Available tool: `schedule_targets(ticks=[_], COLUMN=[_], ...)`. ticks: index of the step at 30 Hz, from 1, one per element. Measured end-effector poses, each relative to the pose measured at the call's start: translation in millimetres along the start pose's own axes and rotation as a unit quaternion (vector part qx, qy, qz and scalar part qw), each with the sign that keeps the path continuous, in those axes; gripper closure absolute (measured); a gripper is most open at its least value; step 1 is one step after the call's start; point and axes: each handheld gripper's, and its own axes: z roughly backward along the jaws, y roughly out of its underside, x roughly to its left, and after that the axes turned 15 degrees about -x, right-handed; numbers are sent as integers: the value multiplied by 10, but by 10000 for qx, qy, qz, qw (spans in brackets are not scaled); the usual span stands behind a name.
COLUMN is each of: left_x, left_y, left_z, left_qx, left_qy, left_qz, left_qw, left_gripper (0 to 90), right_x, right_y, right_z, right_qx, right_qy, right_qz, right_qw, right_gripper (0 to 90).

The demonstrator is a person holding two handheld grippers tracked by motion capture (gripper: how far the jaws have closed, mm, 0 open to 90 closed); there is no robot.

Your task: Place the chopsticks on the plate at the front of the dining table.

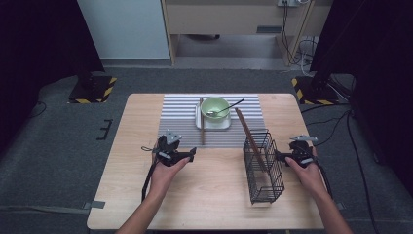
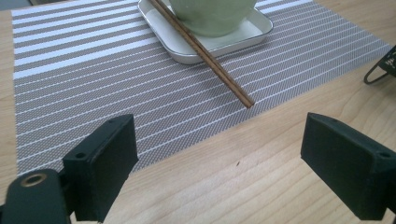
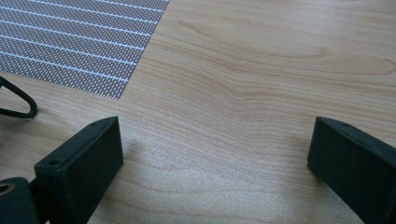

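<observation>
A pale green bowl [image 1: 215,106] with a metal spoon [image 1: 229,107] in it stands on a white square tray [image 1: 214,126] on a striped placemat [image 1: 180,117]. One brown chopstick [image 1: 201,122] lies along the tray's left edge. In the left gripper view this chopstick [image 2: 205,53] slopes down off the tray [image 2: 243,35] onto the mat. A second chopstick [image 1: 248,136] leans in the black wire basket [image 1: 263,165]. My left gripper [image 1: 193,153] [image 2: 219,140] is open over bare wood just short of the mat. My right gripper [image 1: 278,157] [image 3: 215,140] is open beside the basket's right side, with nothing between its jaws.
The wooden table [image 1: 209,195] has free room in front of both hands. A wire foot of the basket [image 3: 18,100] lies left of my right jaws. Beyond the table are grey floor, stand bases with hazard stripes [image 1: 92,90] and cables.
</observation>
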Motion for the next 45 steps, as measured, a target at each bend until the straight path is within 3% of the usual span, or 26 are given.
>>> schedule_targets(ticks=[9,19,32,45], left_x=[118,243,368,575], left_y=[73,196,412,660], left_z=[211,425,569,659], left_qx=[37,37,178,456], left_qy=[19,33,26,-130], left_qz=[-157,-164,-147,-152], left_qw=[9999,9999,9997,9988], left_gripper=[94,87,83,69], right_x=[3,15,20,35], right_y=[0,-3,-3,-6], right_z=[-1,-6,-6,-9], right_qx=[-4,-1,0,3], right_qy=[5,3,4,-19], right_qz=[0,-6,-10,13], right_qw=[10000,10000,10000,10000], right_gripper=[35,35,35,35])
